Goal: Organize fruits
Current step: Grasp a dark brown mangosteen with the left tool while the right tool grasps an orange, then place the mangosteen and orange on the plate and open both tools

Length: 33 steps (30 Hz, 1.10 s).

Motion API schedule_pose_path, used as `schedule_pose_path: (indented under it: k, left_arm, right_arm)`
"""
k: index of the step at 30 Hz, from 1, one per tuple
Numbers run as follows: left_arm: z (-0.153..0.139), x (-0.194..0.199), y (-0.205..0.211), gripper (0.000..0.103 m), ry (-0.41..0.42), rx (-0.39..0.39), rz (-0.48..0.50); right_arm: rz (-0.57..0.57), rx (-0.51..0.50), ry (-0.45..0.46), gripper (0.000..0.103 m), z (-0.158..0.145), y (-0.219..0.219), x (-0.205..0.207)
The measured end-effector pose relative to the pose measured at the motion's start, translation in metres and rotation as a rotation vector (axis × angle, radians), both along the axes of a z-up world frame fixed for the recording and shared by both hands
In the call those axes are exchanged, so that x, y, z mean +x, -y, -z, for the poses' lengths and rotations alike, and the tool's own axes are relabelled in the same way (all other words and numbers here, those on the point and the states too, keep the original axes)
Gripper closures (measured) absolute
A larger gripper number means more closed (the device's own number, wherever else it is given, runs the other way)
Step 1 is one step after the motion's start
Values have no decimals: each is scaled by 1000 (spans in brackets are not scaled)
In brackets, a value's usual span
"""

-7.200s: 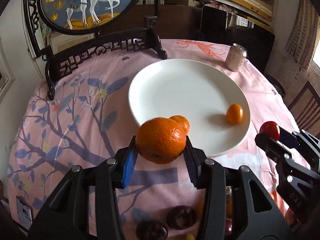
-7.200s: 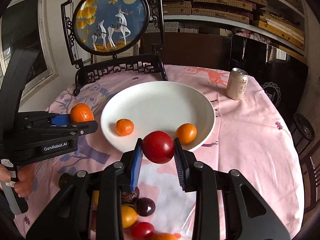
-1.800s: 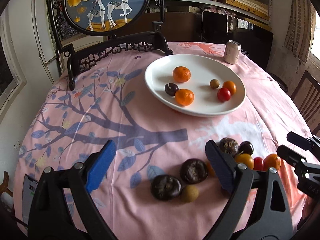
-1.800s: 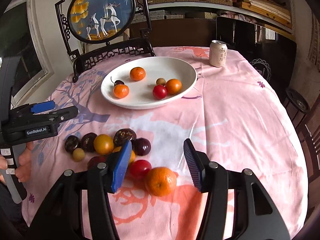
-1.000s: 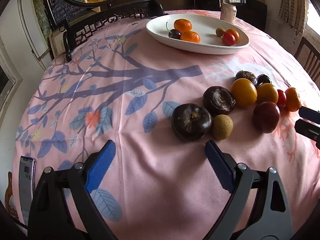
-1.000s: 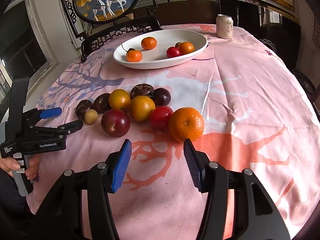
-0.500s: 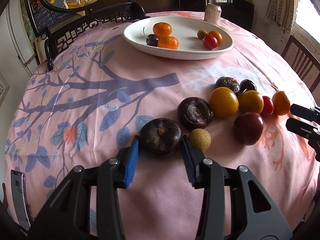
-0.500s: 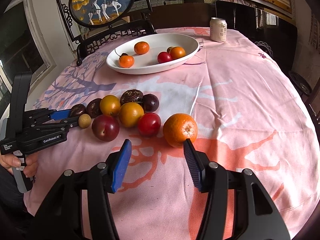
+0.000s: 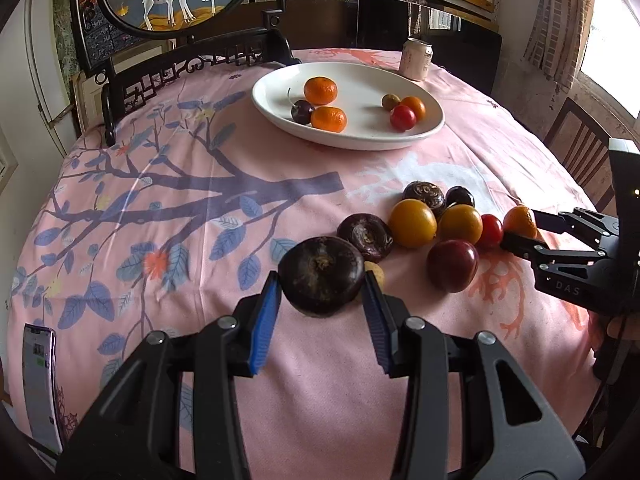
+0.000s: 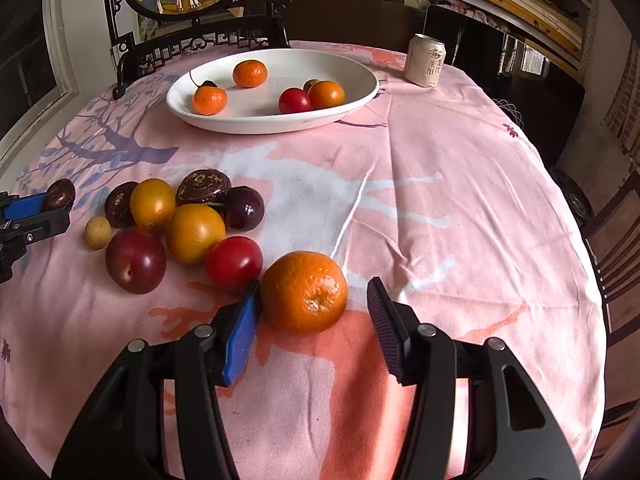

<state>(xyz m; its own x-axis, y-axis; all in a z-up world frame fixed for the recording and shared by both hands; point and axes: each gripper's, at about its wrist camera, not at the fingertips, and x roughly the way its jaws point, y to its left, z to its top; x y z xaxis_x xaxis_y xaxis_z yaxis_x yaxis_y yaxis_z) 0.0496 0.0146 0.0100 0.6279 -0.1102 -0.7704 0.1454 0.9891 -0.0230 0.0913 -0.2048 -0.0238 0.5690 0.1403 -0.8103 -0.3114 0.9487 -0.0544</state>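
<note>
**Left tongs clamp a dark fruit, right tongs straddle the orange**

Right now the left gripper (image 9: 322, 306) has its blue pads pressed on both sides of a dark brown fruit (image 9: 321, 276), and the fruit sits lifted clear of the pink tablecloth (image 9: 200, 208). Over on the other side, the right gripper (image 10: 310, 322) stands spread wide around a big orange (image 10: 304, 291) that rests on the cloth; the blue pad is at the orange's left flank, and the dark pad is held well off its right side.

Working outward from that orange: a red tomato (image 10: 234, 263) touches it on the left, then a yellow-orange fruit (image 10: 195, 233) and a deep red plum (image 10: 135, 260) follow in the cluster. Behind those sit a second yellow fruit (image 10: 152, 203), a wrinkled passion fruit (image 10: 204, 187), a dark plum (image 10: 245, 208) and another dark brown fruit (image 10: 119, 204), with a small tan longan (image 10: 97, 232) at the cluster's left edge.

Well beyond the orange, the white plate (image 10: 352, 96) carries two small mandarins, a cherry, a red tomato, an orange fruit and a little brown one. Past the plate's right rim stands a drink can (image 10: 427, 60), and behind the plate rises a dark carved stand (image 10: 200, 46) with a round deer painting.
</note>
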Motion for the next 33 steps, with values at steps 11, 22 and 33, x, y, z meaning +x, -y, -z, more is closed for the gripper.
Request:
schedule_pose_path:
  k: [11,22,33]
  left_arm:
    - [-13,1,5,61,17,34,0]
    - [-67,37,25,61,128,19,25]
    - [-42,139,38,61,45,37,-54]
  right_arm:
    - [-8,160,75,63,-32,17,-17]
    - [-116,229,296,63,-104,1,-16]
    - [-173,136,267,63,-83,-50,58]
